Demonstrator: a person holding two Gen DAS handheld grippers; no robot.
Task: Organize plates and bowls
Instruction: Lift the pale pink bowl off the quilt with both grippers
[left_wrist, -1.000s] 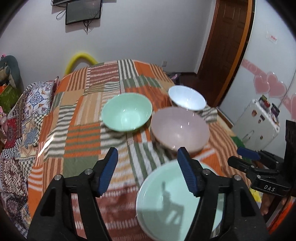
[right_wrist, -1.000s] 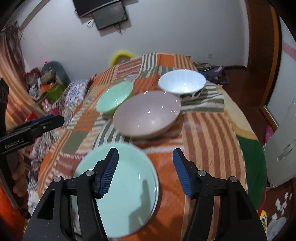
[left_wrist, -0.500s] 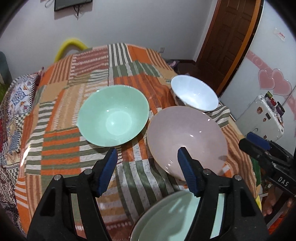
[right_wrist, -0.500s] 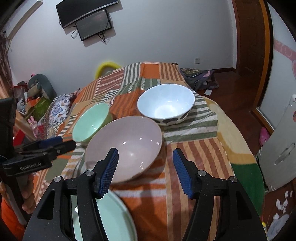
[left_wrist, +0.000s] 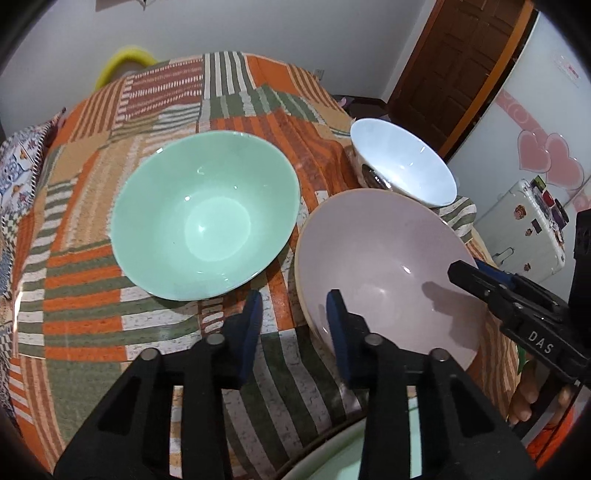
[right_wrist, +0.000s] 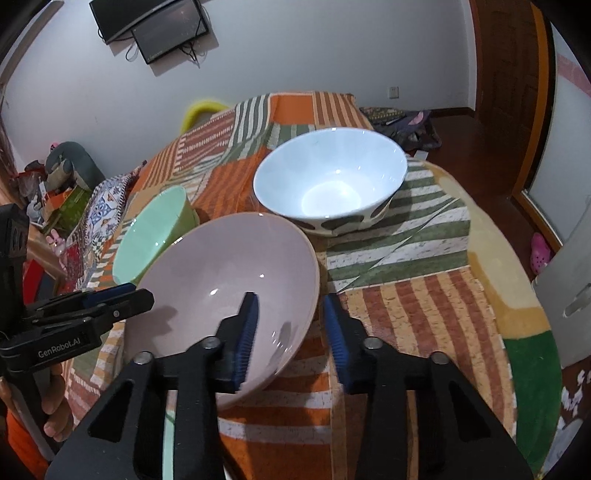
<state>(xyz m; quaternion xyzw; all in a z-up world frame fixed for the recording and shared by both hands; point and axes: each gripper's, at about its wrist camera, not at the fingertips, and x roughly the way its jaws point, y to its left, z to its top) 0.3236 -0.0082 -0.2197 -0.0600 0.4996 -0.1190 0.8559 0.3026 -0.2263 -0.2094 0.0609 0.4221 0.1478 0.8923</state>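
Observation:
A pink bowl sits on the patchwork cloth between a green bowl on its left and a white bowl behind it. My left gripper is open and straddles the pink bowl's near left rim. My right gripper is open and straddles the same bowl's right rim, one finger inside, one outside. The white bowl and the green bowl also show in the right wrist view. A pale green plate lies at the near edge, mostly hidden under the grippers.
The table is round under an orange, green and white patchwork cloth. A white cabinet stands to the right. A wooden door is at the back right, clutter on the left.
Both grippers have moved forward from above the green plate to the pink bowl. Their fingers have narrowed and now straddle the bowl's rim on opposite sides.

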